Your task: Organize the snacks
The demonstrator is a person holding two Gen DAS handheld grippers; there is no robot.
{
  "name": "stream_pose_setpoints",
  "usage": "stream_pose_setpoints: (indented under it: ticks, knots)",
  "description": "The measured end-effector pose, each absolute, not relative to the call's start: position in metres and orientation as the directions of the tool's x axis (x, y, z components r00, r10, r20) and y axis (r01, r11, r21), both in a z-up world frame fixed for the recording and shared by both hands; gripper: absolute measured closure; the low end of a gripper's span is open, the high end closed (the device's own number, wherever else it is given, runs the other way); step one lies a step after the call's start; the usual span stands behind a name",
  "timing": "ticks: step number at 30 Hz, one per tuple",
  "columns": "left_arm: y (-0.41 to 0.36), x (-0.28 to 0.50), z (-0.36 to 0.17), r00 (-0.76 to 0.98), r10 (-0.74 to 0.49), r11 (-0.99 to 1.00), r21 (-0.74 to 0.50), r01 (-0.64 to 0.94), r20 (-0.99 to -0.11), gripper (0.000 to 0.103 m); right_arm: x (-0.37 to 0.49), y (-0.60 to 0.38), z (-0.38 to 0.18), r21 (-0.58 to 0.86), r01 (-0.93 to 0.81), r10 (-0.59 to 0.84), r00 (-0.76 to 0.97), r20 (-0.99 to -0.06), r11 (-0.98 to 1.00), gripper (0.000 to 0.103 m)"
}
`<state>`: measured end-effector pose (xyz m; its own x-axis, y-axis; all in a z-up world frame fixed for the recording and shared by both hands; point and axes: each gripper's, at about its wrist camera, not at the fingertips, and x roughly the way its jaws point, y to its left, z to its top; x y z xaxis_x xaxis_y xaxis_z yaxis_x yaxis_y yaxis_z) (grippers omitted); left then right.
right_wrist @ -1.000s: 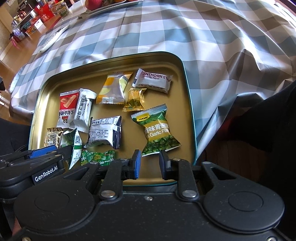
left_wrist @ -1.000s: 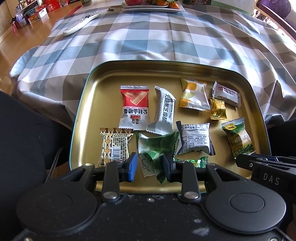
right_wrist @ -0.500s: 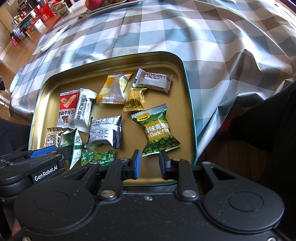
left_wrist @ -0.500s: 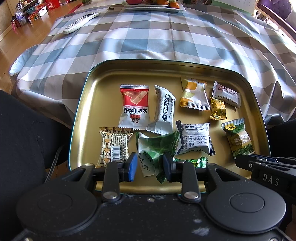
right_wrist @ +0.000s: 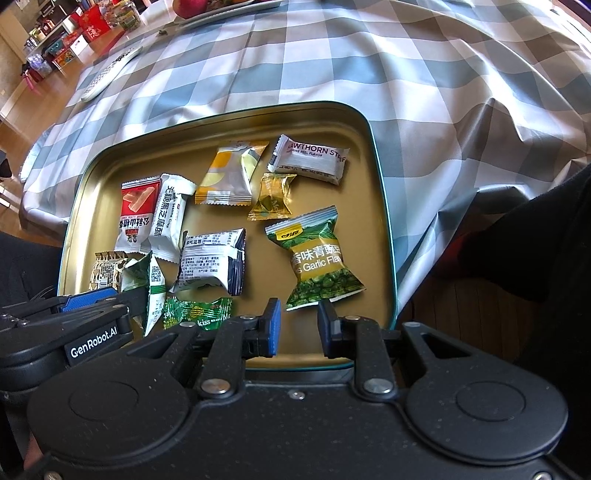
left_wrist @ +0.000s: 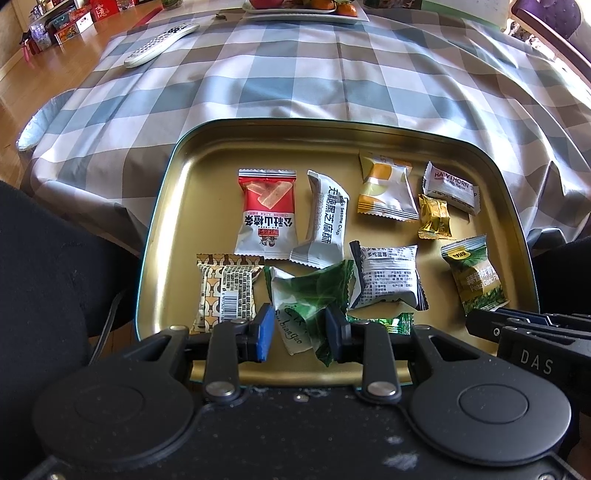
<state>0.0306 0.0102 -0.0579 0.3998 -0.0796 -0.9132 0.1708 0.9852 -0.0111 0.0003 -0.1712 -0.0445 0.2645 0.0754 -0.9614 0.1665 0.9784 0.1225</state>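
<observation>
A gold tray (left_wrist: 177,206) (right_wrist: 373,192) holds several wrapped snacks. My left gripper (left_wrist: 300,338) is open at the tray's near edge, its jaws on either side of a green and white packet (left_wrist: 314,299) that lies on the tray. My right gripper (right_wrist: 297,328) is open and empty, just short of the green garlic pea packet (right_wrist: 317,258), also seen in the left wrist view (left_wrist: 474,277). A red packet (left_wrist: 267,212), a white sesame crisp packet (left_wrist: 327,221), an orange packet (left_wrist: 386,192) and a Hawthorn strip (right_wrist: 312,158) lie farther back.
The tray sits on a checked tablecloth (left_wrist: 295,74) near the table's front edge. A remote control (left_wrist: 160,44) lies at the far left and a fruit plate (left_wrist: 306,7) at the back. Dark clothing (left_wrist: 48,258) flanks the tray on both sides.
</observation>
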Motion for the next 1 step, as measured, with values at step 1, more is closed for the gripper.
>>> stream_pose_setpoints:
  ticks: [1]
  knots:
    - [0.0099, 0.0303, -0.0579, 0.402, -0.078, 0.985, -0.009, 0.172, -0.912, 0.072, 0.0005, -0.1712, -0.0446, 0.123, 0.166, 0.076, 0.263, -0.962, 0.978, 0.07]
